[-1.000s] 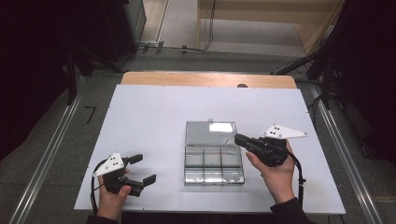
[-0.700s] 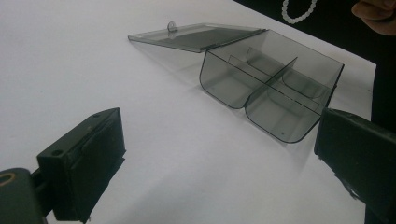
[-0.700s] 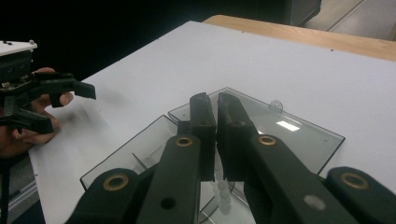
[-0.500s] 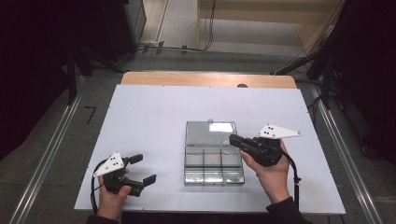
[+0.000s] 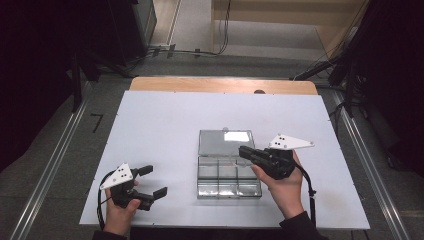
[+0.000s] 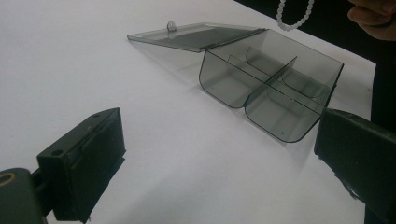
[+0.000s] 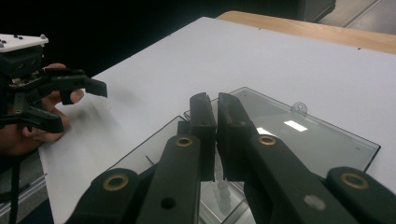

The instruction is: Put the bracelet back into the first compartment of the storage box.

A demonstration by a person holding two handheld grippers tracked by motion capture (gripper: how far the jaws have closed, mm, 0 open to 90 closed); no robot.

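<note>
- Box [image 5: 229, 172]: a smoky clear case with dividers stands on the white table [image 5: 150, 125], and its lid [image 5: 225, 141] is folded flat behind it.
- Right claw [image 5: 243, 151]: it hangs over the far right corner of the box, with its jaws pinched to a thin slit.
- Bead bracelet [image 6: 294, 14]: a loop of pale beads dangles above the box, by the right hand. In the right gripper view blurred beads show under the jaws, so the claw probably grips the strand, though the pinch point itself is hidden.
- Left claw [image 5: 156, 180]: it is spread wide and holds nothing, low on the table well to the left of the box.
- Risk, a snag: the hanging loop could land across a divider and straddle two compartments if it is let go before it is centred over one.
- Risk, a slip: the thin strand could slide out of the narrow pinch early and drop outside the box.
- Risk, a shove: nothing steadies the light box, so a claw coming down against its wall could push it along the table.
</note>
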